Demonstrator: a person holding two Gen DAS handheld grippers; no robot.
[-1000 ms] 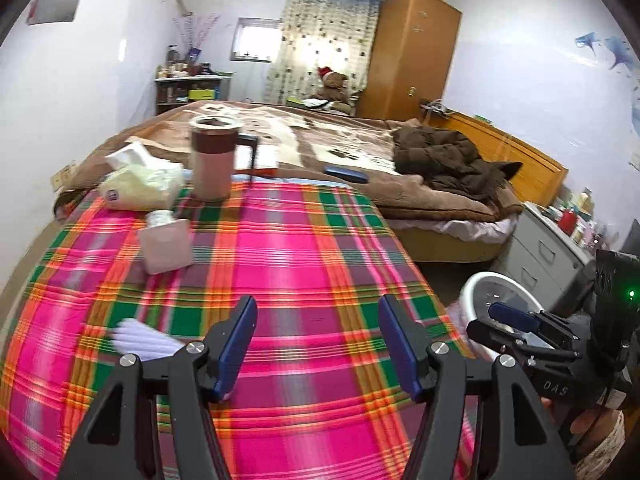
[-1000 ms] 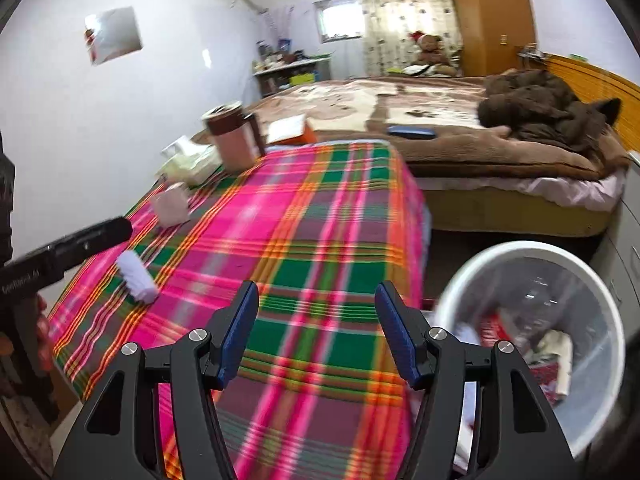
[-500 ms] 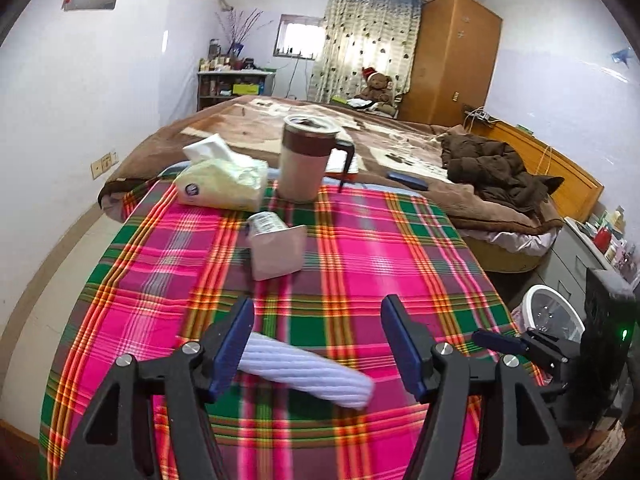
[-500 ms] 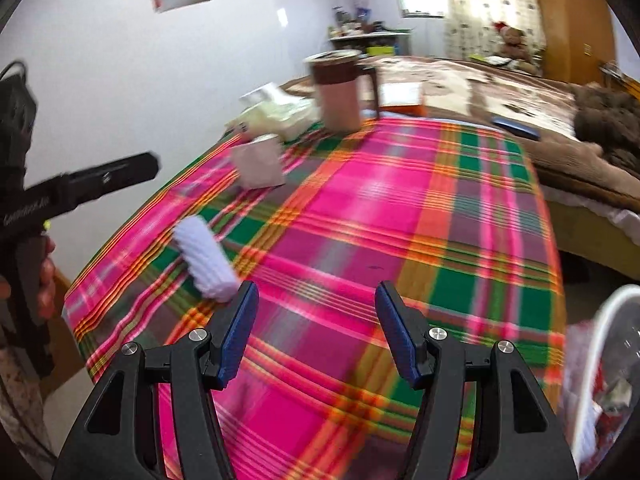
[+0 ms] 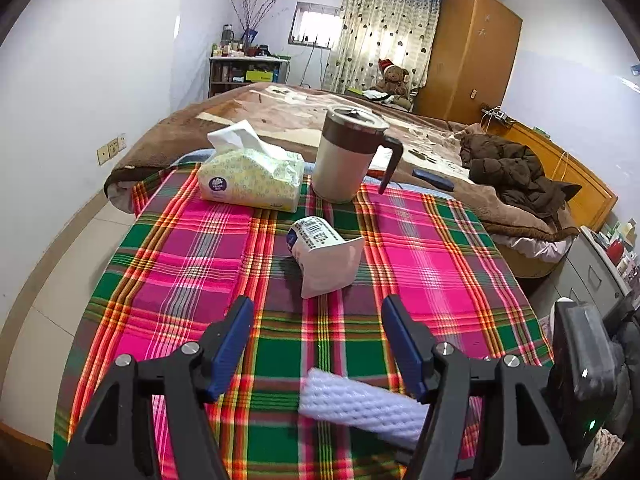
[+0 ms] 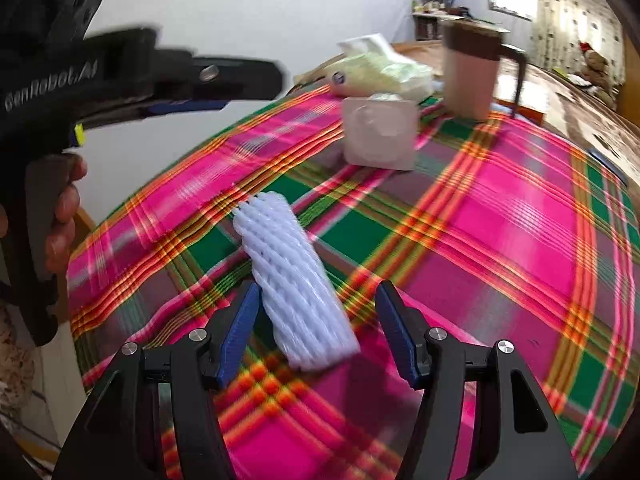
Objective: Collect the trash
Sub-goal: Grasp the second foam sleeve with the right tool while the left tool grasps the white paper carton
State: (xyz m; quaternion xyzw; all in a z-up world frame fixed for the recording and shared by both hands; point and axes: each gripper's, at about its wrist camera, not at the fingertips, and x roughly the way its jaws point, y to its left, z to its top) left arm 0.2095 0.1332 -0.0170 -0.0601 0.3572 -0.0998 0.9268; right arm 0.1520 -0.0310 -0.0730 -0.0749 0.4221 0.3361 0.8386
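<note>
Black plastic right gripper [image 6: 316, 332] with blue finger pads, angled down at the table; jaws wide, not gripping; the near end of the white foam-net sleeve [image 6: 294, 284] lies between the pads, close to the left one, contact not clear; picture blurred.

White foam-net sleeve: long ribbed tube of mesh, lying flat on the plaid tablecloth [image 6: 500, 232] of pink, green and orange, near the table's front edge; in the left wrist view it lies just below and behind the left gripper's fingertips, partly hidden by the right-hand finger.

Black plastic left gripper [image 5: 316, 344] with blue finger pads, tilted down over the cloth; jaws have just been opening and stand apart with only cloth between the tips, gripping nothing; seen from the right wrist view at upper left, level over the table edge, its handle in the person's left hand [image 6: 60, 216], fingers wrapped round the grip; white lettering on its body reads "GenRobot.AI".

White crumpled pouch [image 5: 326, 258] with a printed barcode label, text too small to read; mid-table, well apart from the sleeve.

Pale yellow soft pack of tissues [image 5: 252, 178] with a round purple brand mark, unreadable; at the far edge, one tissue sticking up.

Beige lidded mug with brown band and dark handle [image 5: 348, 156]; just beside the tissues.
</note>
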